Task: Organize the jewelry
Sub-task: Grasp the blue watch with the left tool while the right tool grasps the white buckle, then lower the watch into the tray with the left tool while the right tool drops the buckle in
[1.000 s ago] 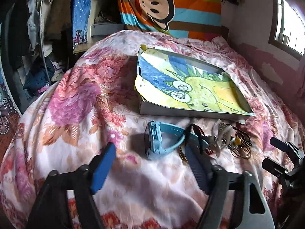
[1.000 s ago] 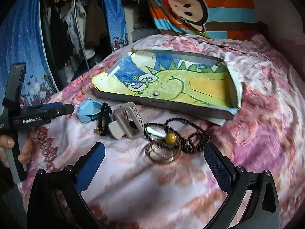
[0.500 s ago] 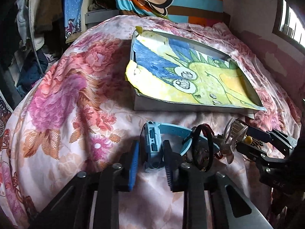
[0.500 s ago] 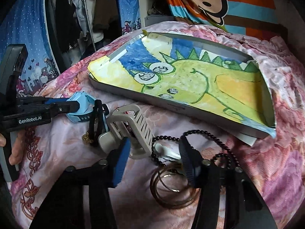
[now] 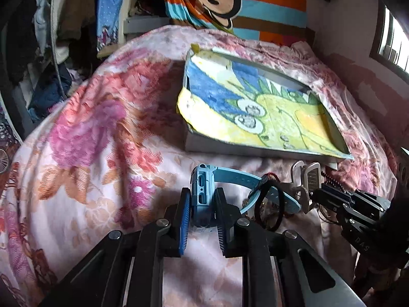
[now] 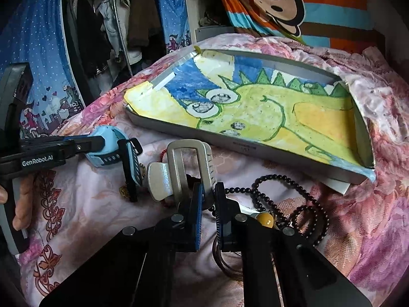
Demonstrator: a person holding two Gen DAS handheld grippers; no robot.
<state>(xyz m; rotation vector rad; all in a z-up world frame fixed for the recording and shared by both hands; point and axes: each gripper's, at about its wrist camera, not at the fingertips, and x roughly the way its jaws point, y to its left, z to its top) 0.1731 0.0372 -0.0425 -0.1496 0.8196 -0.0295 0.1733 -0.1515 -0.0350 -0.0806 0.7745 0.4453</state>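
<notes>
**Both grippers closed onto items since 1.0 s ago**

Since the earlier frames, both grippers have gone from wide open above the pile to clamped: the left gripper pinches the blue watch by its case, pads on either side, and the right gripper is closed on the lower edge of the silver hair clip.

Near field: the jewelry lies in one tight cluster on the floral bedspread. A black hair tie leans against the watch strap, just right of the left pads. Right of the clip, the black bead necklace loops loosely; its yellow bead and a set of thin bangles sit partly under the right gripper's frame. Open bedspread to the left of the watch and to the right of the necklace.

Middle: the grey tray, lined with a dinosaur drawing, sits just behind the cluster, its near rim close to the clip. Nothing lies in it.

Far: hanging clothes at left, a striped monkey blanket behind the bed, a window at right.
</notes>
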